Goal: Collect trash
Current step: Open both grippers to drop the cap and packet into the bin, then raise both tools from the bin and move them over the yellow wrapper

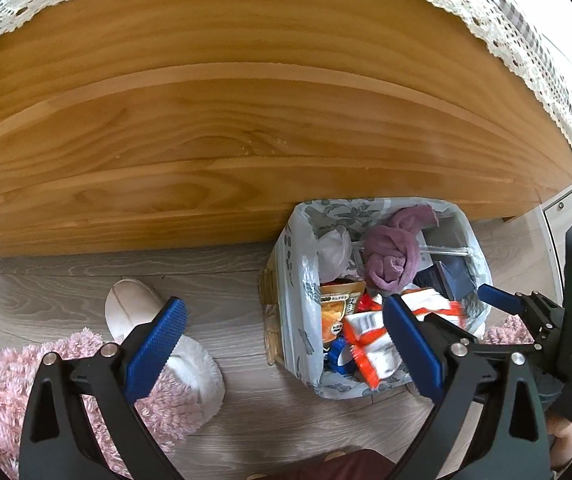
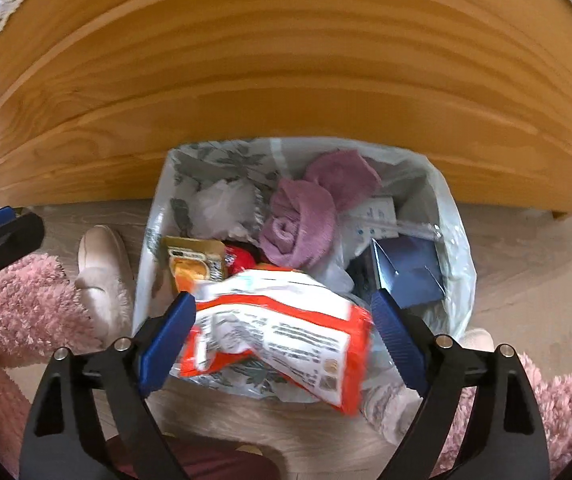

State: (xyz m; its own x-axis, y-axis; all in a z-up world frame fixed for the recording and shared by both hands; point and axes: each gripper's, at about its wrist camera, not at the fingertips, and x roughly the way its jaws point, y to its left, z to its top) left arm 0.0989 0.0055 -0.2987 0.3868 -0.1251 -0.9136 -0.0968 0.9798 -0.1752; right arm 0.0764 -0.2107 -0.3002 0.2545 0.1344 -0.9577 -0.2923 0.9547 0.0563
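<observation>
In the left wrist view, a lined trash bin (image 1: 378,296) is seen standing on the floor against a wooden bed frame (image 1: 206,128); it is already well filled with a purple cloth (image 1: 392,256), an orange snack pouch (image 1: 336,308) and other wrappers. The left gripper (image 1: 286,344) is held above the floor just left of the bin, its jaws spread wide and nothing between them. A white slipper (image 1: 126,308) and a pink rug (image 1: 2,376) lie left of the bin. In the right wrist view, the right gripper (image 2: 282,340) is poised over the near edge of the bin, jaws spread wide. An orange-and-white wrapper (image 2: 282,328) is blurred between the jaws, apparently released and dropping into the bin. It looks crumpled, light and printed with dark text. This piece is judged nearly delivered; whether more trash remains elsewhere cannot be told.
</observation>
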